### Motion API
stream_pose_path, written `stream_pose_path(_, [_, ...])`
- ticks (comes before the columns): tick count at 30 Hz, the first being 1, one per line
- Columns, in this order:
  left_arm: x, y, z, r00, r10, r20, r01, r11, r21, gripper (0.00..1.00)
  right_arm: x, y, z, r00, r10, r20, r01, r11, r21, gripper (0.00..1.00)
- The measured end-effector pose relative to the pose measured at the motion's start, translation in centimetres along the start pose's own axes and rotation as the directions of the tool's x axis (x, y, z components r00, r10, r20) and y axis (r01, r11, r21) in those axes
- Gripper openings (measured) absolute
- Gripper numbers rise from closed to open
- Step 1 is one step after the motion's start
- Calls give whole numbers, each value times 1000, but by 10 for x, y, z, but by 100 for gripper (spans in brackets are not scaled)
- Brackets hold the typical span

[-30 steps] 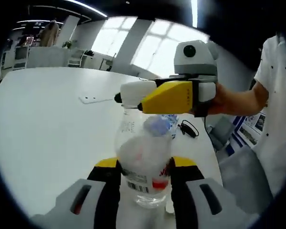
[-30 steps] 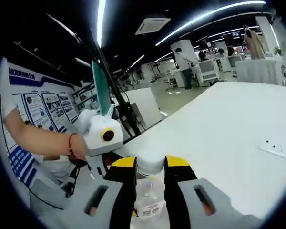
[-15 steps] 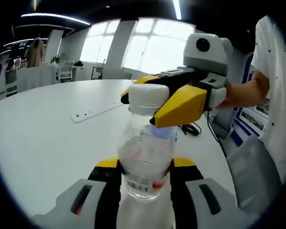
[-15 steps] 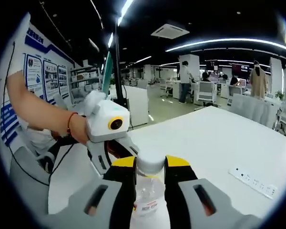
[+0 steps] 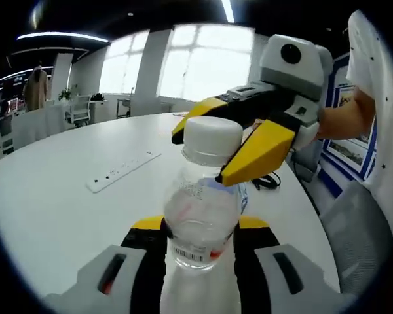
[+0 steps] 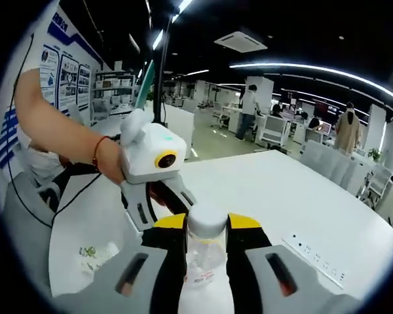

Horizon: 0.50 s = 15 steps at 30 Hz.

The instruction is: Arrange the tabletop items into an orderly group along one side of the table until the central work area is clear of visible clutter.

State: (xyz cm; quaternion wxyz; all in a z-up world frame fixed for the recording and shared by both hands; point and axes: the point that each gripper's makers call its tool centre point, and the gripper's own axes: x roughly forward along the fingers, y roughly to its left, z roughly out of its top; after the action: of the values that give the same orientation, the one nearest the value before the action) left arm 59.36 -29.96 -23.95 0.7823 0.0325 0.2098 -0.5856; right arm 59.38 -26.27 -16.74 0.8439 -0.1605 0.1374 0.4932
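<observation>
In the left gripper view, your left gripper [image 5: 200, 229] has its jaws closed against the body of the clear water bottle [image 5: 201, 216], gripping it at the labelled middle and holding it upright above the white table [image 5: 59, 209]. Your right gripper [image 5: 200, 139] reaches in from the right with its yellow jaws on either side of the white cap [image 5: 213, 139]. A white power strip [image 5: 122, 171] lies on the table well behind the bottle, and a black cable [image 5: 270, 180] rests near the table's far edge. In the right gripper view, your right gripper [image 6: 206, 229] has its jaws pressed on the bottle's cap [image 6: 206, 219], while the left gripper [image 6: 158, 196] holds the bottle [image 6: 200, 261] from below. A crumpled wrapper [image 6: 95, 255] lies on the table [image 6: 262, 190] to the left.
</observation>
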Motion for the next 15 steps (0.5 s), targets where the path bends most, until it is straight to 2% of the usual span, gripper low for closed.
stream_pose_path(15, [3,1,-9,999,-1,-38,1,1000,22,40,-1,1,-11,999,-13,-31,13,1000,-20,20])
